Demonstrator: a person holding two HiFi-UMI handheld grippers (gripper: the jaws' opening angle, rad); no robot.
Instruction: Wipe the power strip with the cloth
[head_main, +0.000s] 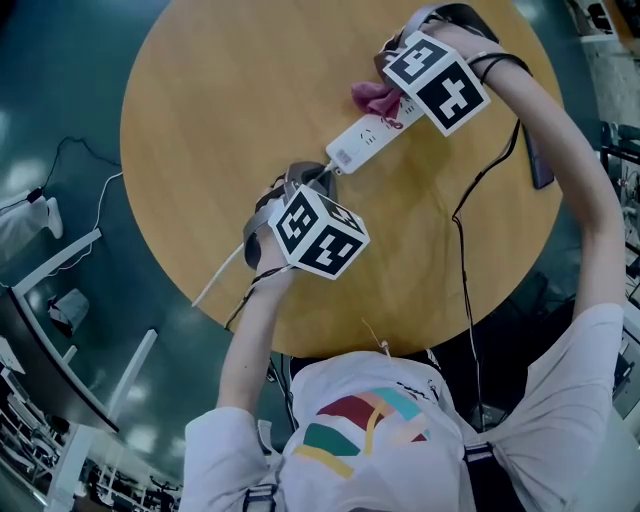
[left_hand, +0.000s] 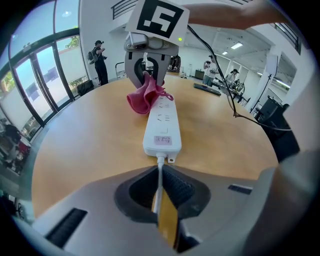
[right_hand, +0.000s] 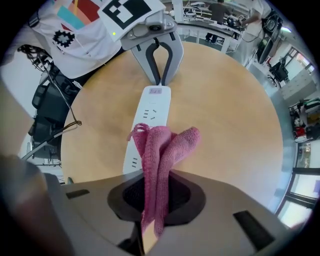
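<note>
A white power strip (head_main: 362, 142) lies on the round wooden table (head_main: 220, 120). Its white cable (left_hand: 159, 172) runs between the jaws of my left gripper (left_hand: 161, 192), which is shut on the cable right behind the strip's near end (left_hand: 162, 141). In the head view the left gripper (head_main: 312, 182) sits at the strip's near end. My right gripper (right_hand: 155, 195) is shut on a pink knitted cloth (right_hand: 161, 147), which hangs down onto the far part of the strip (right_hand: 149, 117). From the left gripper view the cloth (left_hand: 144, 98) rests on the strip's far end under the right gripper (left_hand: 150, 75).
A black cable (head_main: 462, 230) crosses the table's right side near a dark flat device (head_main: 538, 160). The white cable (head_main: 215, 275) trails off the table's front left edge. People stand far off by the windows (left_hand: 100, 60).
</note>
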